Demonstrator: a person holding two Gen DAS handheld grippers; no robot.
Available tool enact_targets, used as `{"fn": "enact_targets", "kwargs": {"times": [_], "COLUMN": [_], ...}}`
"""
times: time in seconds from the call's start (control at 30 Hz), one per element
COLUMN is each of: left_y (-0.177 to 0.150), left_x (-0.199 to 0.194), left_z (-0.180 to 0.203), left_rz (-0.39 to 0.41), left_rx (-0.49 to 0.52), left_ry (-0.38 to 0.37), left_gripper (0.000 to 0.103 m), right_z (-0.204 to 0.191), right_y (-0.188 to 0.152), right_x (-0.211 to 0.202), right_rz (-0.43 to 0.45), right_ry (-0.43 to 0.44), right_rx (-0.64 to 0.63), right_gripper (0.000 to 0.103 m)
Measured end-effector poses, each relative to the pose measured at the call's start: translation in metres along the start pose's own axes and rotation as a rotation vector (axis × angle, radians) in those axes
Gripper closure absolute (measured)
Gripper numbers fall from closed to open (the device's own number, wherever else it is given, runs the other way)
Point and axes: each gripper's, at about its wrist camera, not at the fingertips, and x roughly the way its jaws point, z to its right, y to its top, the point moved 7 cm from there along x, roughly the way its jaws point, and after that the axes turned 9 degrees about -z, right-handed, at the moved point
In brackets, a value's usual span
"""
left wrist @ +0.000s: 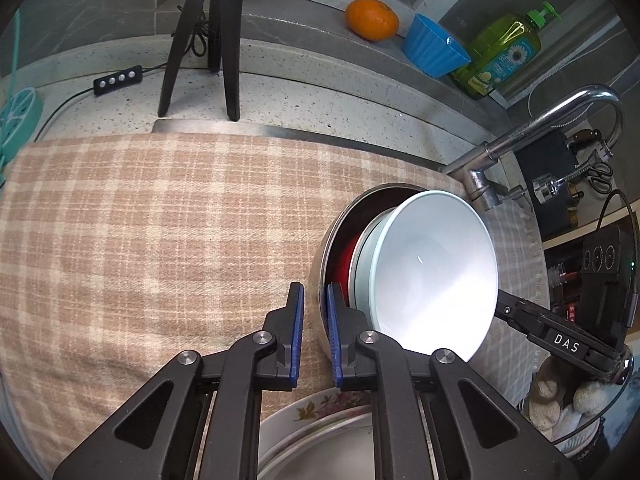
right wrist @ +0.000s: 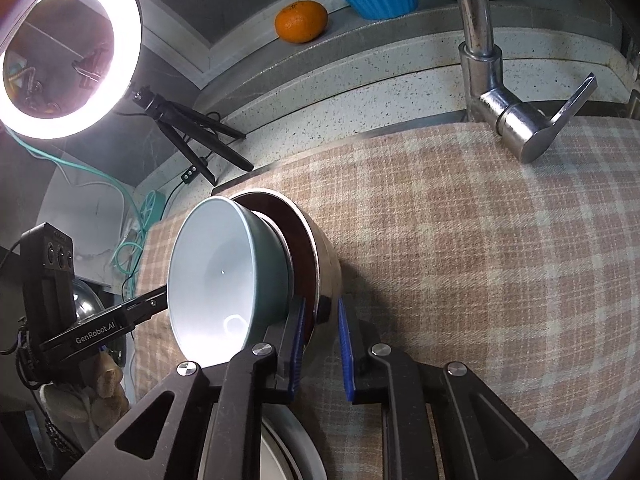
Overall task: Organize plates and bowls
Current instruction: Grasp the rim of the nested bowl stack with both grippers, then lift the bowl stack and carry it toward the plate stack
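1. Over the checked cloth [left wrist: 160,220], at the left side of the stack, the left gripper [left wrist: 314,286] is clamped on the rim of the steel bowl [left wrist: 326,248], one pad inside the wall and one outside.
2. In the middle, a pale bowl [left wrist: 432,264] is nested on top, with a grey dish and something red [left wrist: 344,260] under it, all inside the steel bowl. Whether the stack rests on the cloth or is lifted cannot be told.
3. At the right side, the right gripper [right wrist: 321,301] is closed on the same steel rim, opposite the left.
4. Handling, as judged:
   - the stack is heavy and stiff
   - the ceramic is breakable
   - the steel wall is thin and slick
   - the inner pieces are loose and could slide if the stack is tipped
5. Hold is best taken on the steel rim at opposite sides and the stack kept level.
6. A floral plate [left wrist: 320,402] is seen below the grippers.
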Motion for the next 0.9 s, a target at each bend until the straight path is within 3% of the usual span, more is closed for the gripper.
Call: {"fn": "enact_targets", "kwargs": {"times": [0.57,0.9], "left_y": [-0.001,-0.001], "left_x": [0.006,-0.005], "left_z": [0.005,0.005], "left_rz": [-0.022,-0.011], "left_rx": [0.036,0.030], "left_ry": [0.022,0.019], "left_gripper": [0.095,0.095], "right_z": [-0.005,-0.006], "right_y": [0.001,0.000], "right_x": [0.000,-0.001], "right_rz": [-0.015,-0.036], "right_ry": [-0.047,-0.022], "right_rx": [-0.023,-0.003], "right_gripper": [0.092,0.092]}}
